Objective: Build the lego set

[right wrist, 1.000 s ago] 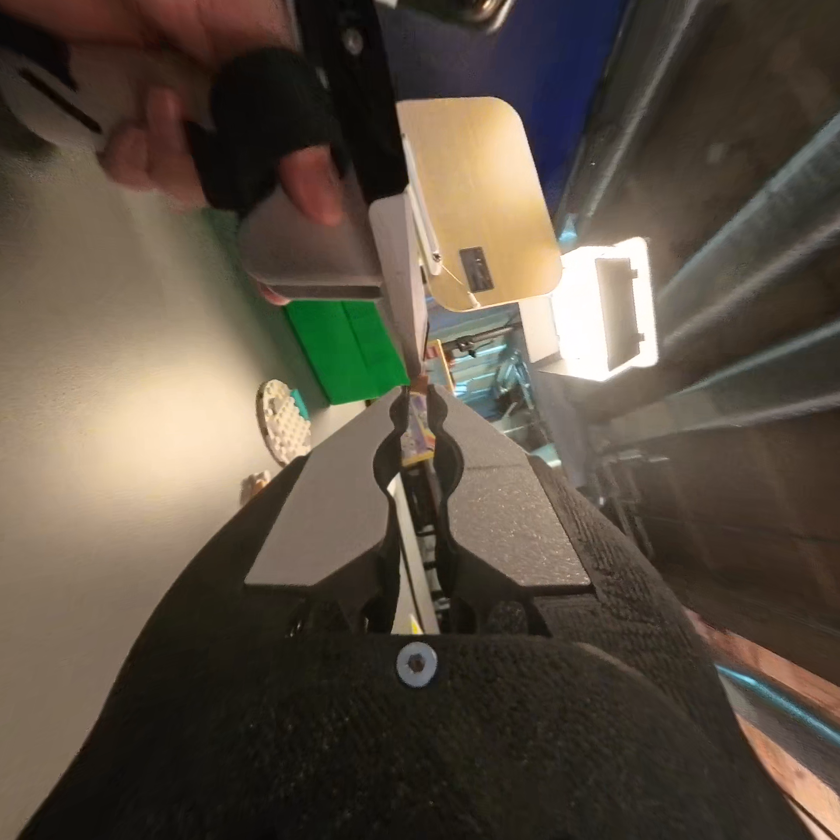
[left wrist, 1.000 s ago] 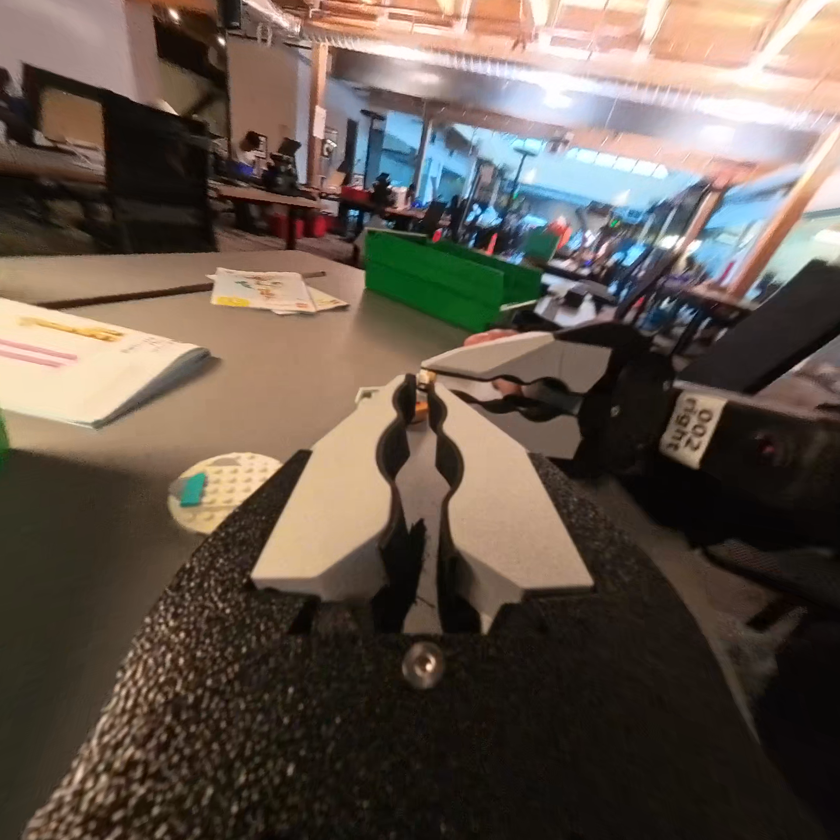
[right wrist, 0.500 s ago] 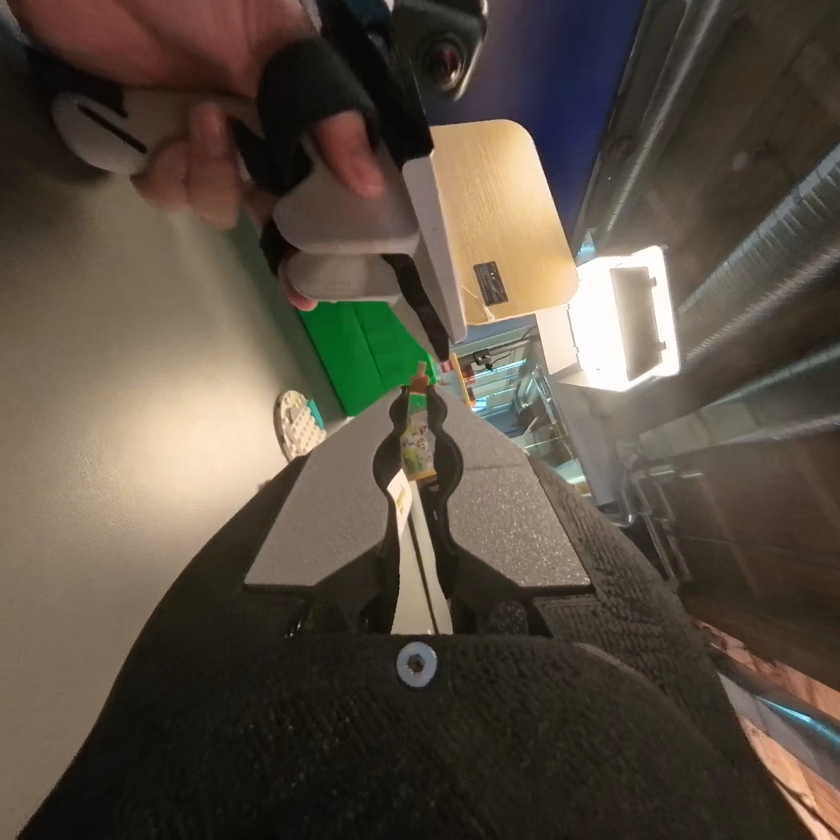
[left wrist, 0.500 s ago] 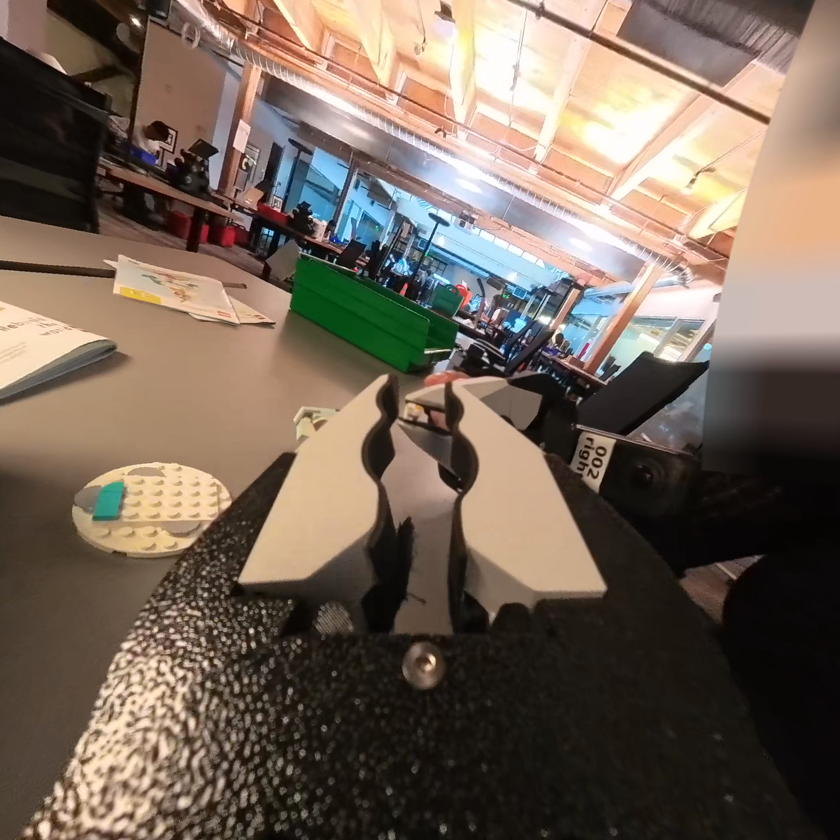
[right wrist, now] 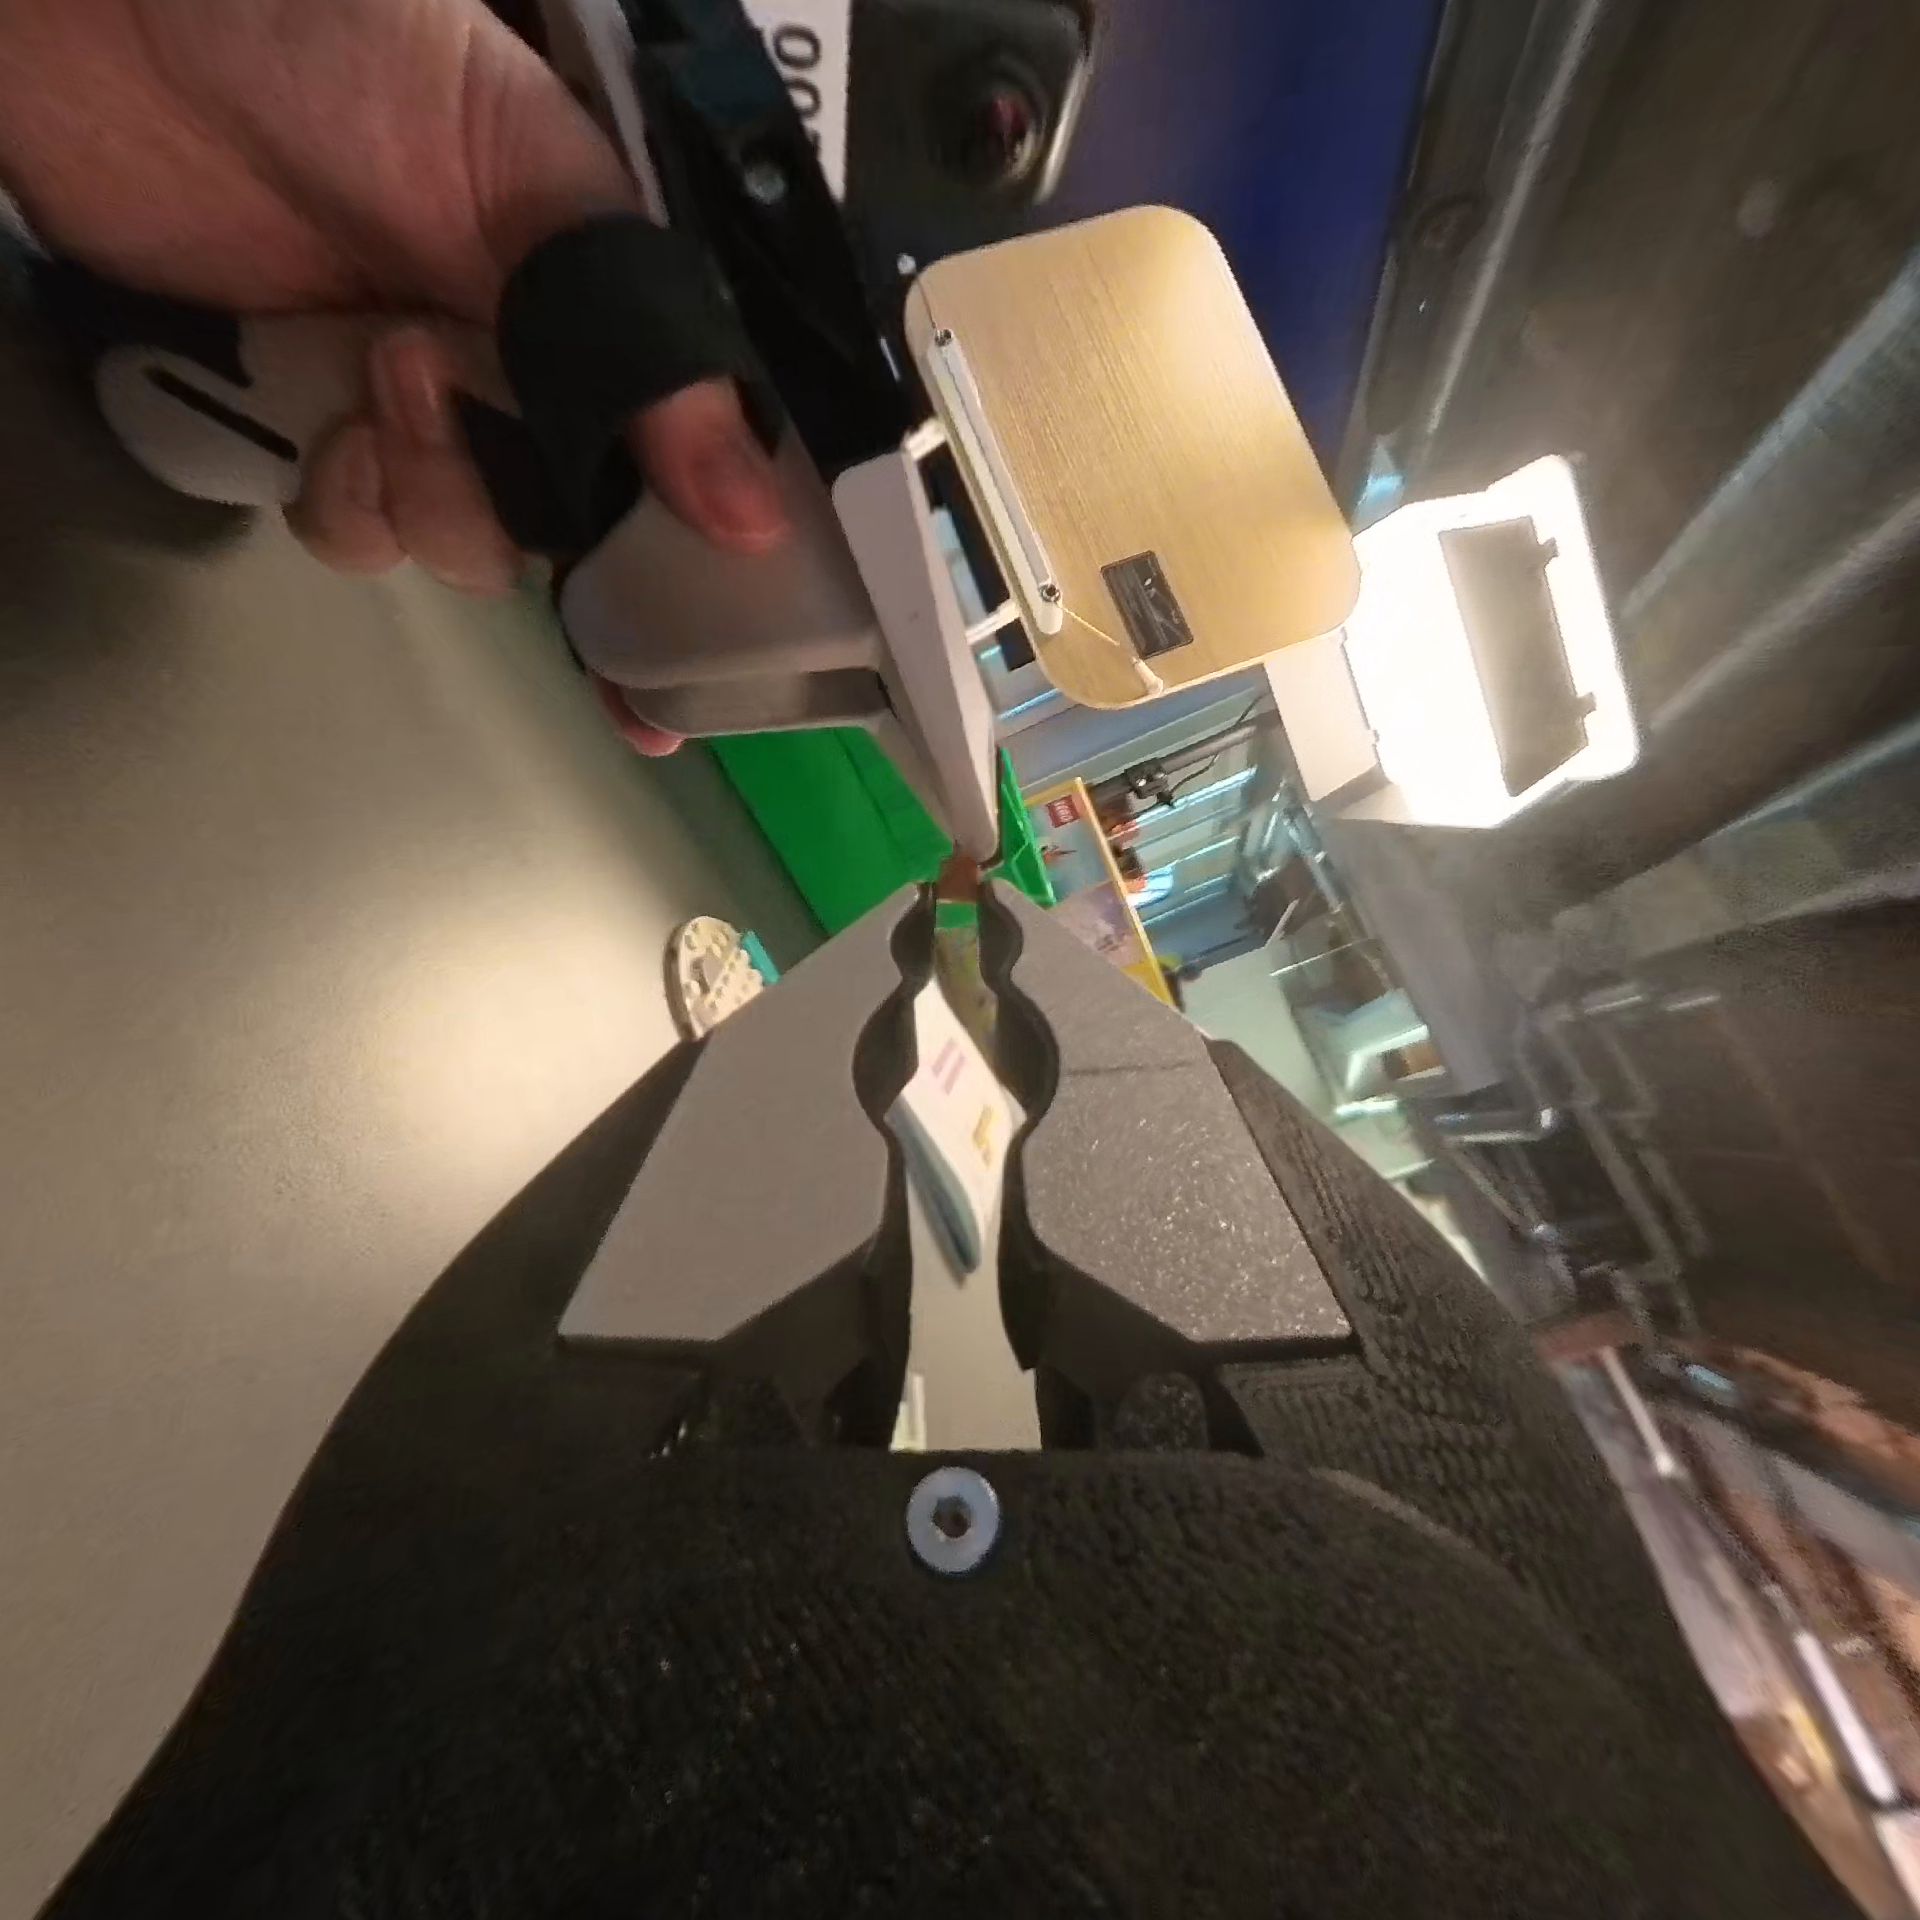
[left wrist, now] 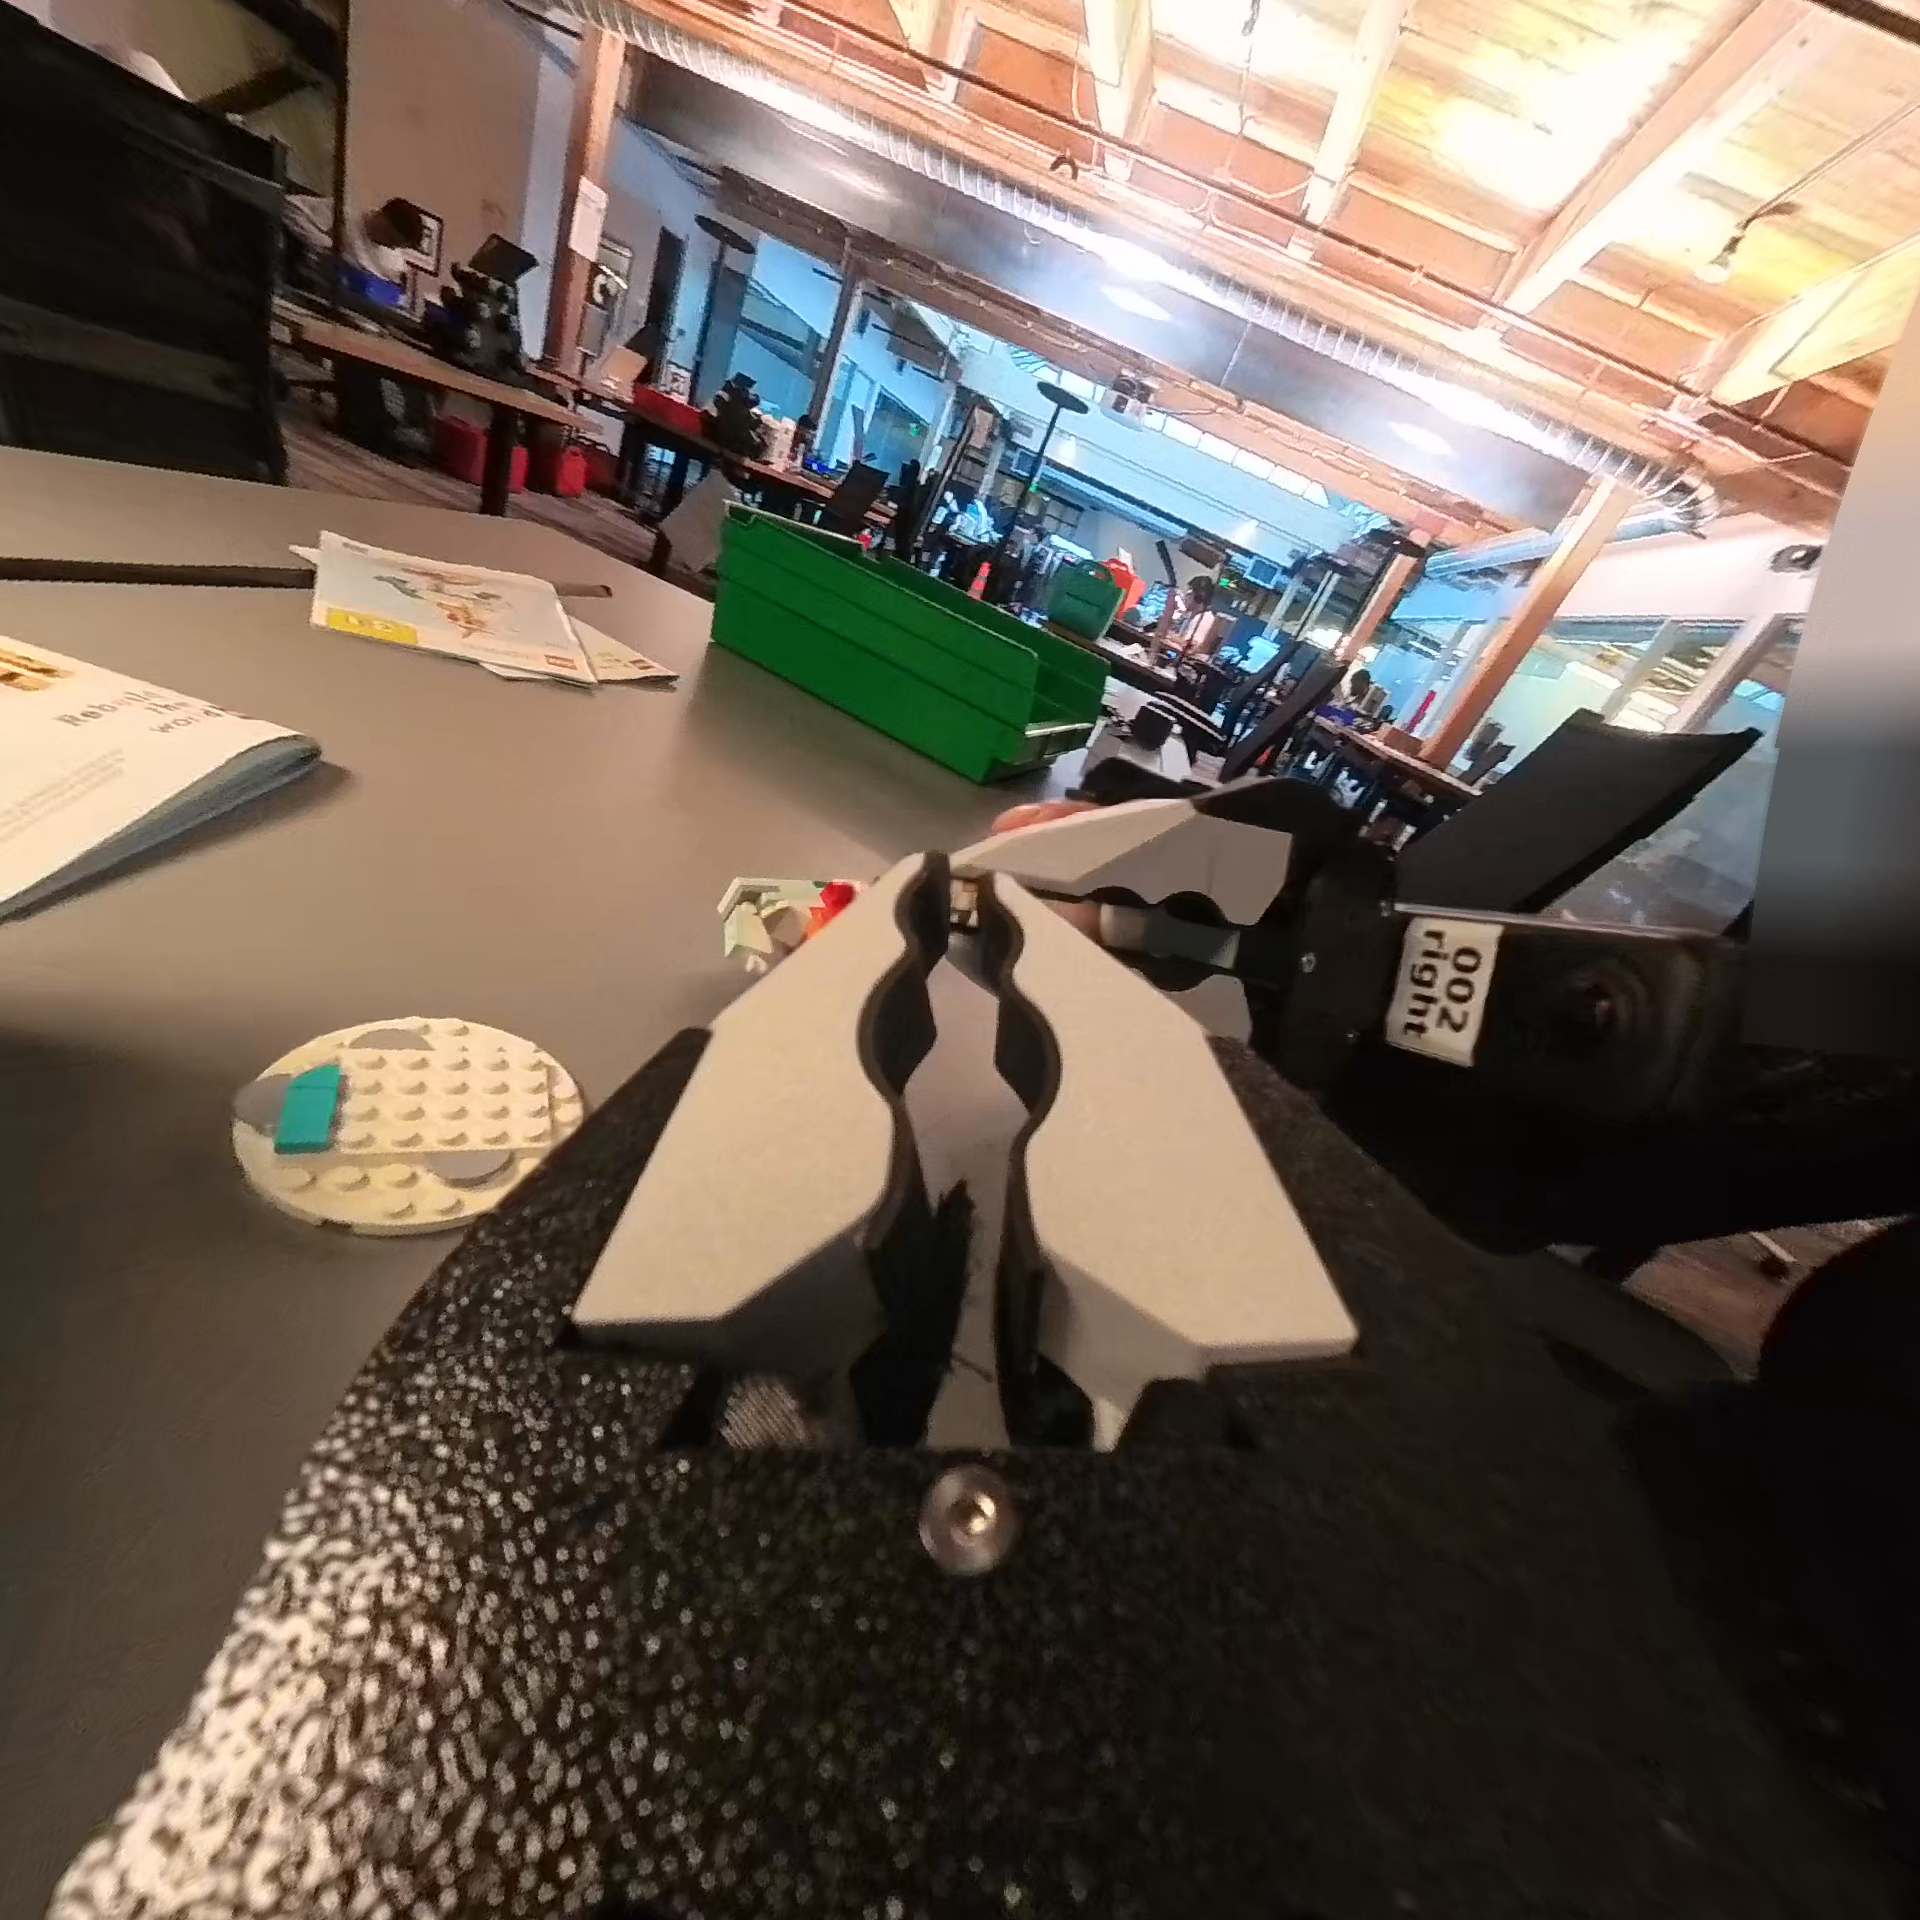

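Two hand-held grippers meet tip to tip above the desk [left wrist: 468, 831]. The right hand-held gripper [right wrist: 961, 909] is closed on a small brown-and-green piece [right wrist: 961, 883]. The left hand-held gripper [left wrist: 961, 894], whose jaws stood apart half a second ago, is now nearly closed and appears to pinch the piece's brown end. Just left of the left one's tips lie loose bricks [left wrist: 769, 920], nearer and farther left a round plate [left wrist: 416, 1122], and beyond the tips a green bin [left wrist: 883, 644].
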`<control>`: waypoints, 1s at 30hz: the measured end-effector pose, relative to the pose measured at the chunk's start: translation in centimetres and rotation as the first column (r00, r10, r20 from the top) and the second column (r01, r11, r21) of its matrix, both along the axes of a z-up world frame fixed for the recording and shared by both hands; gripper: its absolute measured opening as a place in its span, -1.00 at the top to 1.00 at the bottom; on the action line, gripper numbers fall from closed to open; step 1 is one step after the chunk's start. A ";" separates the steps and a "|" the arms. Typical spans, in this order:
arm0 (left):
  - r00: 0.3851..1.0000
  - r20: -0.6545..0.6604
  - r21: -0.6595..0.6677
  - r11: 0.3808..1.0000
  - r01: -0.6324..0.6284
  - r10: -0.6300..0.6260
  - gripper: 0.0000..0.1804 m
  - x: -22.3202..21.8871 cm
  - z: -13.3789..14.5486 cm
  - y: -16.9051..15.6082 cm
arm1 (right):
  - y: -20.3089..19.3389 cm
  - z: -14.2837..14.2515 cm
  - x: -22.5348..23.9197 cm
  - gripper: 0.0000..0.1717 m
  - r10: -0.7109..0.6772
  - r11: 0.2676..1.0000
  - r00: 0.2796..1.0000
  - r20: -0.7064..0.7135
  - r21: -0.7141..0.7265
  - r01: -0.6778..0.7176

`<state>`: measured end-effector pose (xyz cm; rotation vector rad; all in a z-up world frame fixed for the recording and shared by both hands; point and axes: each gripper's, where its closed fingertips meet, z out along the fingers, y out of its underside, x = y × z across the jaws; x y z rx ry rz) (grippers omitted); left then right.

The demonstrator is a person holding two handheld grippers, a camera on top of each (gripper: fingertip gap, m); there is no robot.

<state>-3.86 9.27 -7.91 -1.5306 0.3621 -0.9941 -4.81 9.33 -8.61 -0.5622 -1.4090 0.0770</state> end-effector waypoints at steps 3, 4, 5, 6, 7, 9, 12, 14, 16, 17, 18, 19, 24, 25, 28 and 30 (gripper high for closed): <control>0.999 -0.022 -0.013 0.999 -0.036 0.035 0.99 -0.3 -0.4 0.4 | 0.4 -0.3 -0.4 0.92 -0.028 0.998 1.000 0.008 -0.063 0.028; 0.999 -0.026 -0.017 0.999 -0.040 0.040 0.99 -0.3 -0.4 0.5 | 0.5 -0.4 -0.5 0.92 -0.036 0.997 0.999 0.011 -0.070 0.036; 0.999 -0.021 -0.019 0.999 -0.039 0.039 0.99 -0.3 -0.4 0.5 | 0.5 -0.4 -0.5 0.92 -0.040 0.997 0.999 0.010 -0.072 0.040; 0.999 -0.017 -0.021 0.999 -0.039 0.039 1.00 -0.4 -0.4 0.5 | 0.5 -0.4 -0.5 0.92 -0.044 0.996 0.999 0.009 -0.074 0.045; 0.999 -0.018 -0.023 0.999 -0.042 0.041 0.99 -0.4 -0.4 0.6 | 0.5 -0.4 -0.5 0.92 -0.049 0.996 0.999 0.010 -0.073 0.050; 0.998 -0.023 -0.024 0.998 -0.056 0.056 0.99 -0.5 -0.5 0.7 | 0.6 -0.4 -0.6 0.93 -0.063 0.996 0.998 0.015 -0.059 0.064; 0.994 -0.048 0.004 0.995 -0.101 0.101 0.99 -0.7 -0.3 0.9 | 0.8 -0.1 -0.6 0.94 -0.117 0.993 0.993 0.019 0.035 0.117; 0.981 -0.048 0.010 0.982 -0.188 0.188 1.00 -1.8 -0.3 1.5 | 0.8 0.4 -0.5 0.95 -0.150 0.975 0.989 -0.005 0.167 0.148; 0.960 0.043 -0.025 0.961 -0.275 0.276 1.00 -4.5 0.2 2.2 | -0.1 1.1 -0.1 0.95 -0.137 0.957 0.990 -0.038 0.254 0.143; 0.957 0.079 -0.037 0.961 -0.276 0.278 1.00 -5.2 0.4 2.2 | -0.3 1.0 -0.1 0.95 -0.138 0.955 0.990 -0.032 0.261 0.141; 0.960 0.087 -0.036 0.964 -0.265 0.267 1.00 -5.1 0.4 2.0 | -0.2 1.0 0.0 0.94 -0.143 0.954 0.989 -0.032 0.261 0.146; 0.968 0.070 -0.022 0.971 -0.239 0.240 1.00 -4.5 0.4 1.8 | 0.0 1.0 0.0 0.95 -0.136 0.961 0.990 -0.035 0.236 0.140; 0.993 0.043 0.069 0.991 -0.115 0.112 0.98 -1.8 1.3 0.6 | 0.5 0.0 0.0 0.95 -0.020 1.000 1.000 -0.005 -0.002 0.020; 0.996 0.009 0.098 0.991 -0.094 0.093 0.90 -1.4 1.4 0.3 | 0.2 -0.3 -0.1 0.95 0.027 0.998 1.000 0.007 -0.063 -0.026; 0.958 -0.241 0.251 0.964 -0.091 0.153 0.84 -0.7 0.8 -0.3 | -0.1 -0.8 0.0 0.94 0.110 0.975 0.994 0.028 -0.199 -0.103; 0.854 -0.440 0.417 0.905 -0.078 0.277 0.88 -0.7 0.4 -0.7 | -0.4 -1.5 0.1 0.94 0.169 0.952 0.984 0.061 -0.268 -0.147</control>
